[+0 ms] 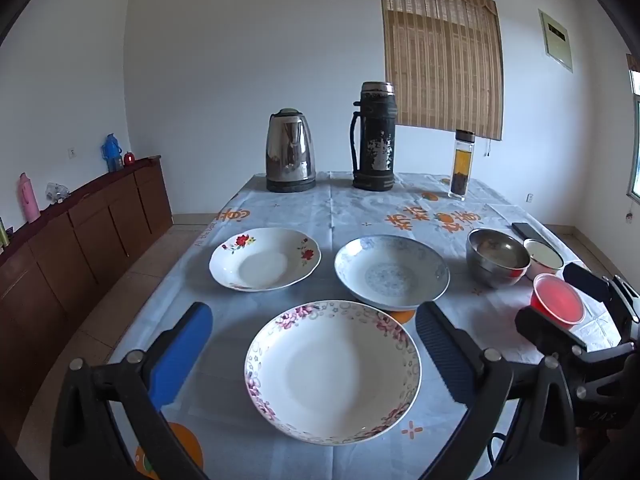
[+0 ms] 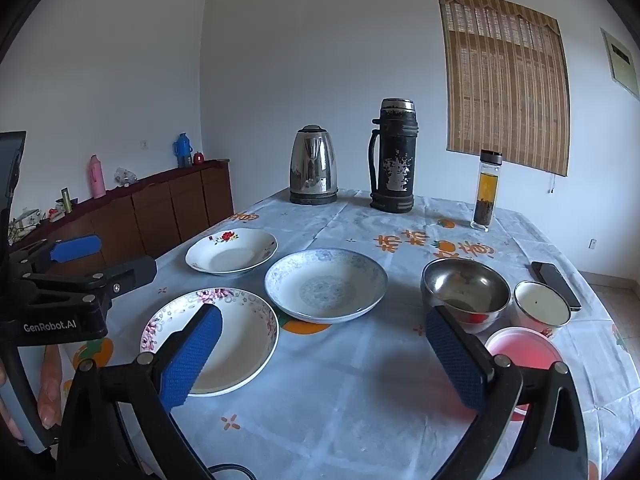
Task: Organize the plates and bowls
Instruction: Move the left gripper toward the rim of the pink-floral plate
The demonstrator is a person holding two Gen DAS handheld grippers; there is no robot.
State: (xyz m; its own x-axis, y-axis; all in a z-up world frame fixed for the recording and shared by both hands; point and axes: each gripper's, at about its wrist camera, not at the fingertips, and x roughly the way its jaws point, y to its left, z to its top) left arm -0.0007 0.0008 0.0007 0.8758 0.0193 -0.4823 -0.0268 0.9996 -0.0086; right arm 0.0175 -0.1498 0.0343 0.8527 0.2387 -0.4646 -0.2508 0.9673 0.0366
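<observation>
Left claw (image 1: 314,344) spread wide, empty, hovering over pink-flowered plate (image 1: 333,372) at bench (image 1: 360,208) near edge. Right claw (image 2: 324,354) also spread, empty, above bare cloth between that plate and red plastic bowl (image 2: 524,354), bowl partly hidden behind right finger. Red-flowered plate (image 1: 265,258) and blue-patterned plate (image 1: 392,270) side by side mid-bench, apart. Steel bowl (image 2: 466,290) touching small white bowl (image 2: 542,308); contents hard to read. Phone (image 2: 556,282) near right edge. Open cloth in front of kettle (image 1: 290,156), flask (image 1: 374,138).

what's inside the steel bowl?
The steel bowl holds nothing solid that I can make out, only dark marks or reflections at its bottom. The right gripper's finger covers part of its near rim.
</observation>
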